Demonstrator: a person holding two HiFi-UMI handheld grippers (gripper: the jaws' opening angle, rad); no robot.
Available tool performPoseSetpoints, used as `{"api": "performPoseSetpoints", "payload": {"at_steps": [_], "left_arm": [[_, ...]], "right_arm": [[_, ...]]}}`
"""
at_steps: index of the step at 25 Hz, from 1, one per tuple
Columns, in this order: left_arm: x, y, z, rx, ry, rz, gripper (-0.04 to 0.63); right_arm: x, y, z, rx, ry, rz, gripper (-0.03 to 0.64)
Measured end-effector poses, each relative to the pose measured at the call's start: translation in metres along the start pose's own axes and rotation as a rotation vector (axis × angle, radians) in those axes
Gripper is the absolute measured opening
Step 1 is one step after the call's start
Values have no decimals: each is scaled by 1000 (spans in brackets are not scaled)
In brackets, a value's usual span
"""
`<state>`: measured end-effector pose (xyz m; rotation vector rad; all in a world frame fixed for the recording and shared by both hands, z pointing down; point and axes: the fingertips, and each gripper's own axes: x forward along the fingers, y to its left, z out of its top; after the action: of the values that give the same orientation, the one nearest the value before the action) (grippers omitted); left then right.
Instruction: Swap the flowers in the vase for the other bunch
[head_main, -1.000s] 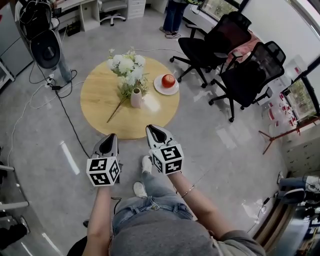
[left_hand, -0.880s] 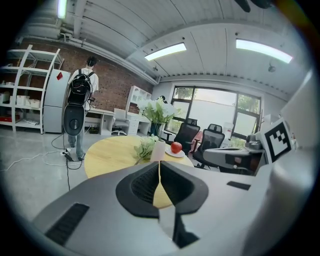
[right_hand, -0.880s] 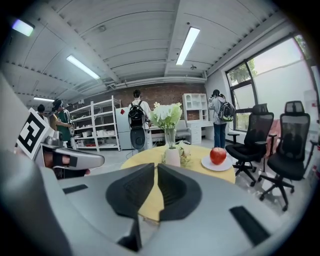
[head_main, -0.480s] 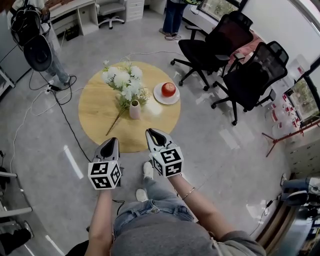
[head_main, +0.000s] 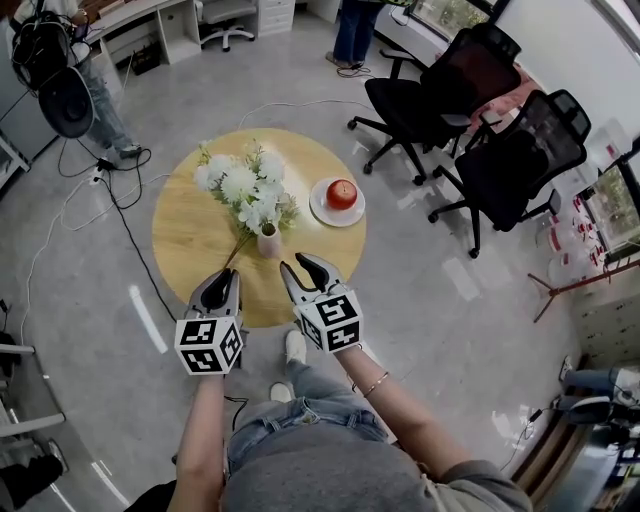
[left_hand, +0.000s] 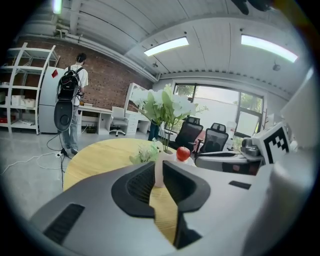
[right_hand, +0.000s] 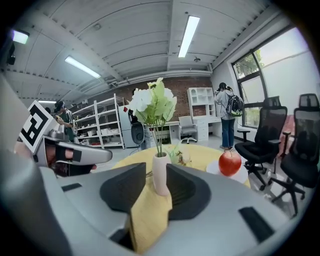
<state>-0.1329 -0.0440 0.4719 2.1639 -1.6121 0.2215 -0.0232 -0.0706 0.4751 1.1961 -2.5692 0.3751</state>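
Observation:
On the round wooden table (head_main: 190, 235) stands a small white vase (head_main: 269, 241) holding white flowers (head_main: 243, 184). The other bunch (head_main: 233, 254) lies on the table behind the vase, its stem pointing toward me. Both grippers hover at the table's near edge, short of the vase. The jaws of my left gripper (head_main: 221, 283) are opening, with only a narrow gap and nothing between them. The jaws of my right gripper (head_main: 300, 268) are also opening, wider and empty. The vase (left_hand: 159, 161) (right_hand: 160, 175) shows through each gripper's gap, farther off on the table.
A red apple (head_main: 341, 193) sits on a white plate (head_main: 322, 203) at the table's right. Two black office chairs (head_main: 440, 80) (head_main: 520, 150) stand to the right. A person with a backpack (head_main: 62, 70) and floor cables (head_main: 118, 190) are at the left.
Both grippers have moved forward to the table's near edge. The right jaws have spread apart from shut; the left jaws have parted slightly.

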Motion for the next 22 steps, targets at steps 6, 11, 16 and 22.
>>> {"api": "performPoseSetpoints", "payload": {"at_steps": [6, 11, 16, 22], "left_arm": [[33, -1, 12, -30, 4, -8, 92], [62, -6, 20, -38, 24, -30, 138], [80, -13, 30, -68, 34, -60, 198], [105, -19, 45, -91, 43, -98, 242]], "right_arm": [[21, -12, 5, -31, 13, 43, 150], [38, -21, 0, -54, 44, 96, 187], [48, -18, -10, -104, 92, 147, 226], [67, -17, -4, -169, 91, 189, 242]]}}
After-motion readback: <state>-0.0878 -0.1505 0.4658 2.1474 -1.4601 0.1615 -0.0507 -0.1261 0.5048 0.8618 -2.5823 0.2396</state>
